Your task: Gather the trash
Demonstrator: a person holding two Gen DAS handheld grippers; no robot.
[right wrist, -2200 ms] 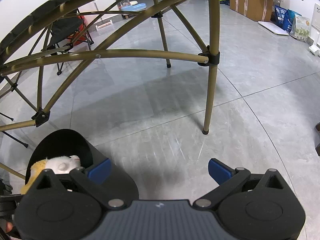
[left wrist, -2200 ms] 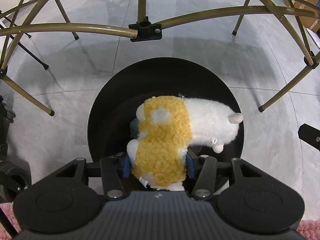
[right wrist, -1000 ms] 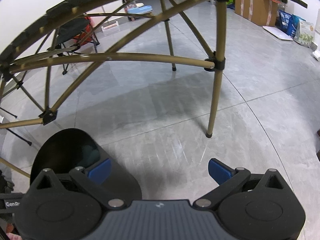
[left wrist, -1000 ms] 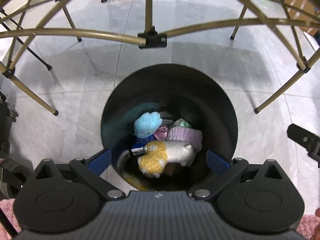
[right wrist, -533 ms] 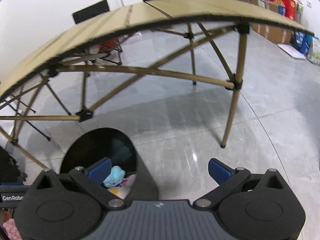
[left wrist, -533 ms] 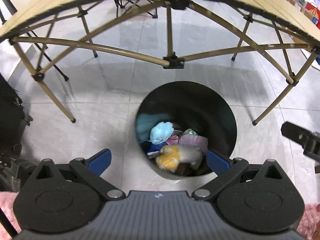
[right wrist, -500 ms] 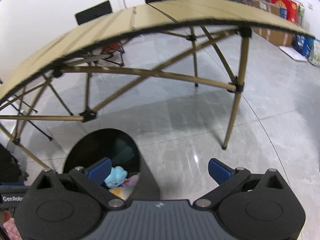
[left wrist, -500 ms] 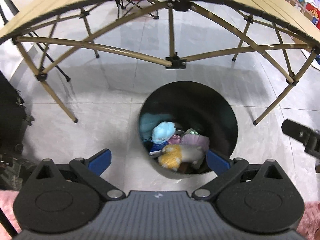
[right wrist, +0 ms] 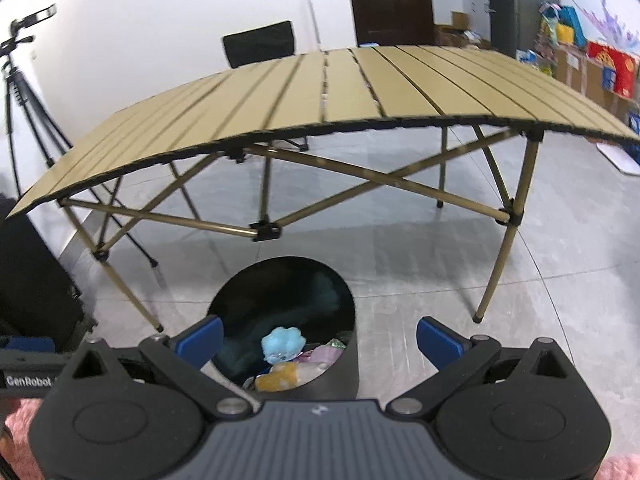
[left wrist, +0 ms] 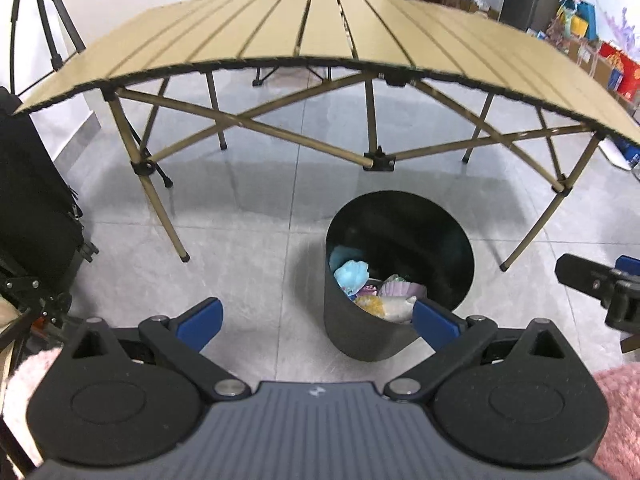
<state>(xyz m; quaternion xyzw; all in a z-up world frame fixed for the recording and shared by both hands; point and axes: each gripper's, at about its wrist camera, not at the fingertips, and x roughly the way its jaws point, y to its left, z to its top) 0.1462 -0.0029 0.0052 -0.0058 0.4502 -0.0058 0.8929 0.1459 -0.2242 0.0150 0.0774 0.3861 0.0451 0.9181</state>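
Note:
A black round bin [left wrist: 362, 332] [right wrist: 344, 376] stands on the grey tiled floor in front of the folding table. Inside it lie a yellow and white plush toy [left wrist: 386, 306] [right wrist: 280, 376], a light blue plush [left wrist: 352, 274] [right wrist: 282, 344] and a purple item [left wrist: 402, 290]. My left gripper [left wrist: 318, 318] is open and empty, held above and to the near left of the bin. Over the bin's near side my right gripper [right wrist: 320, 338] is also open with nothing in it. The right gripper's body shows at the far right of the left wrist view [left wrist: 600, 284].
A tan slatted folding table [left wrist: 320, 36] [right wrist: 360, 92] on crossed metal legs stands behind the bin. A black case [left wrist: 32, 208] sits at the left, a tripod [right wrist: 24, 92] near the wall, a black chair [right wrist: 260, 44] behind the table, boxes and bags [right wrist: 580, 52] at the right.
The left gripper let the yellow and white plush fall into the bin and opened. Both grippers have since risen and pulled back, so the table top has come into view.

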